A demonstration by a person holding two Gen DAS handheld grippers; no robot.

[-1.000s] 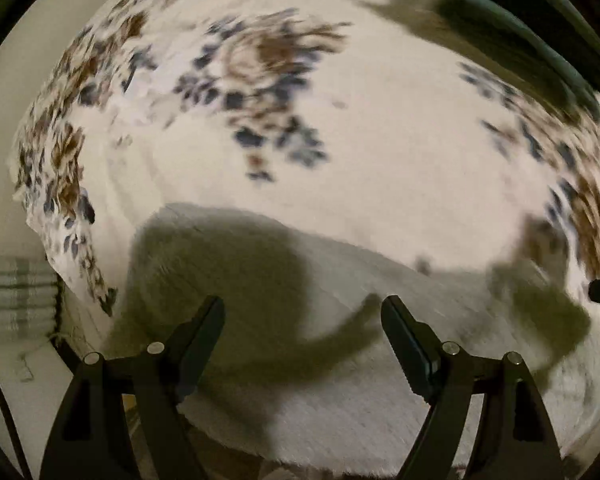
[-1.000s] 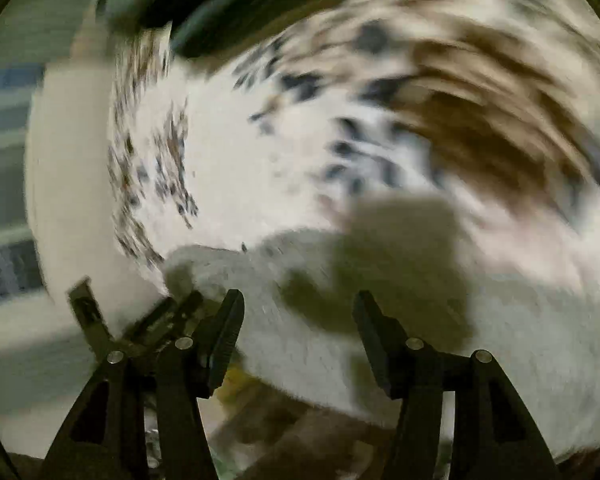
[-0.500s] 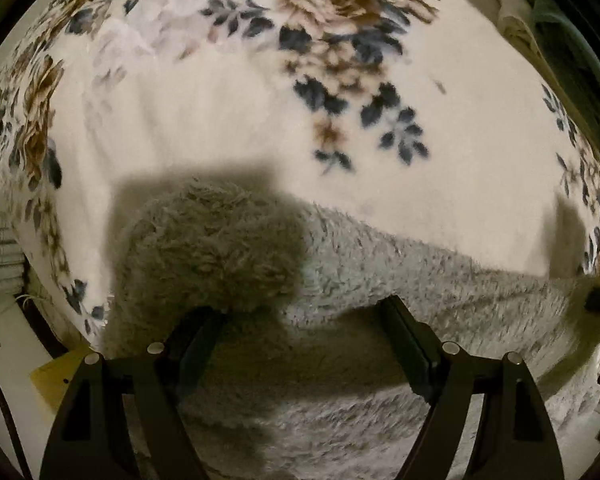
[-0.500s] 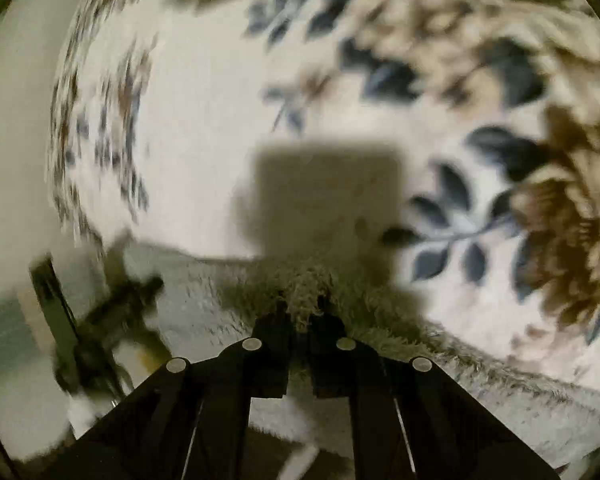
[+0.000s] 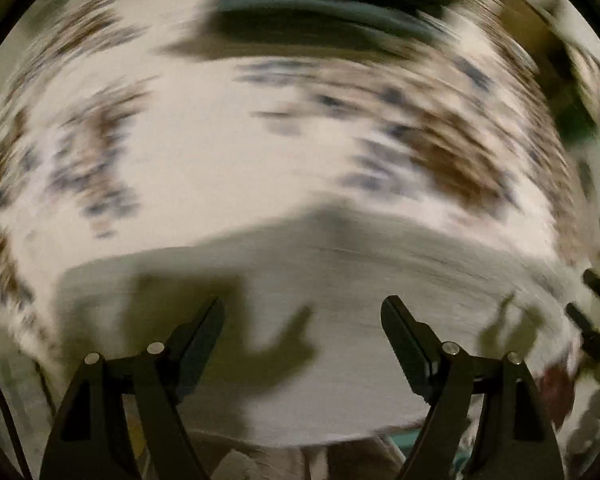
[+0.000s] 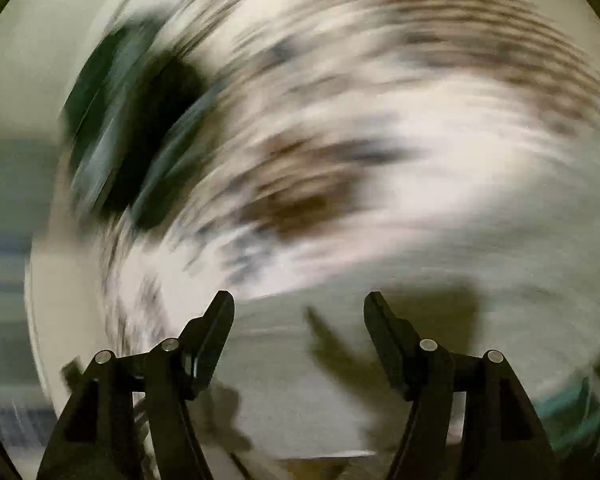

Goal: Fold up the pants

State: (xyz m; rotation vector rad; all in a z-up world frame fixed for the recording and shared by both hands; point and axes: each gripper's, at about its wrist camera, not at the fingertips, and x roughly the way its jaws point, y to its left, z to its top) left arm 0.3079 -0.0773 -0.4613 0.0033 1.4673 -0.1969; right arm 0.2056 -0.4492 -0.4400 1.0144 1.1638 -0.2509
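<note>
The pants [image 5: 340,360] are grey and fluffy and lie flat on a floral blanket [image 5: 240,152] at the near edge of the bed. Both views are heavily blurred by motion. My left gripper [image 5: 302,316] is open and empty, above the grey fabric. My right gripper [image 6: 299,310] is open and empty too, over the pants [image 6: 300,400] in its own view. The other gripper [image 5: 596,320] shows at the right edge of the left wrist view.
A dark green item [image 5: 320,20] lies at the far side of the blanket; it also shows in the right wrist view [image 6: 140,128]. The bed edge and floor are below the pants. The blanket [image 6: 420,140] fills most of the right view.
The right gripper was shut on the pants' edge half a second ago and has opened and pulled back. Both grippers have lifted away from the fabric and are moving fast.
</note>
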